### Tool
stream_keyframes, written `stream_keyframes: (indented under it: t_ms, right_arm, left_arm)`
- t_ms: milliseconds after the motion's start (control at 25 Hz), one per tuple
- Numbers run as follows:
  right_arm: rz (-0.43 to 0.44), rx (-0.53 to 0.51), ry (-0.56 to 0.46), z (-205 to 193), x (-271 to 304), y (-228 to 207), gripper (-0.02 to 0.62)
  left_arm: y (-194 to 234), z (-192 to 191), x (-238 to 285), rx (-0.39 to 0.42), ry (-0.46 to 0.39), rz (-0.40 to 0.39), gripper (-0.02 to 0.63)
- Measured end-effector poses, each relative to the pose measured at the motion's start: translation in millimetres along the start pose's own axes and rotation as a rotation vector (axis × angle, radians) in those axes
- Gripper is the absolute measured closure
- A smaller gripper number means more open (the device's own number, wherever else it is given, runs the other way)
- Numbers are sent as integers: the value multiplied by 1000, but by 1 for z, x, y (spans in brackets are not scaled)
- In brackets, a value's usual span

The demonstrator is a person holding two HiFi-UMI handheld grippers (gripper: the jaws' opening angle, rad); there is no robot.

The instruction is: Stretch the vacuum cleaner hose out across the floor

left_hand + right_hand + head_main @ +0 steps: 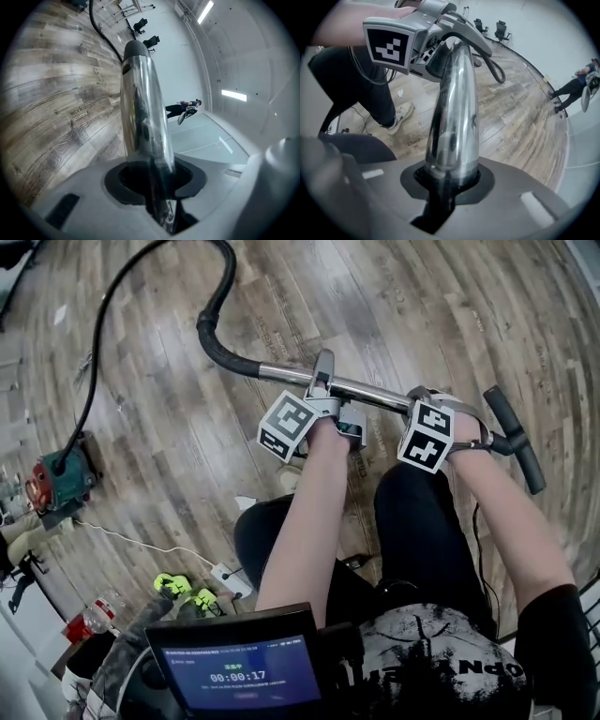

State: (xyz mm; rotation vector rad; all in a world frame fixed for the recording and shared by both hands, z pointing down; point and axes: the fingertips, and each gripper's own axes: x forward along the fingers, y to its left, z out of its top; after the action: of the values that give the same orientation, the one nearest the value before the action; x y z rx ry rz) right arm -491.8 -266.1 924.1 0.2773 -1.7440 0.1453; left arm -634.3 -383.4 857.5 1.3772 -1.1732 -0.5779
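The floor (422, 296) is grey-brown wood-look plank, streaky and worn, with faint printed lettering on some boards. Farther off it gives way to a smooth pale floor section (201, 136). The walls (173, 61) are plain white. Two long light strips (206, 11) glow high up. Two black office chairs (151, 43) stand near the far wall. A thin white cable (131, 542) trails across the planks to a white power strip (230, 579).

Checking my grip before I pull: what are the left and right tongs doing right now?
Left tongs: closed on the chrome vacuum wand.
Right tongs: closed on the same wand.
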Motion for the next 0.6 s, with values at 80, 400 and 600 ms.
stream_keyframes:
  t_ms: [80, 400, 600]
  right_arm:
    - [37, 17, -13, 10, -35, 13, 518]
    - [181, 42, -41, 23, -186, 68, 518]
    - [300, 54, -56, 6, -291, 100, 518]
  left_arm:
    - [-31, 8, -21, 5, -8, 19, 488]
    - [-157, 12, -112, 0, -46, 82, 494]
    - [-247, -11, -161, -15, -38, 90, 502]
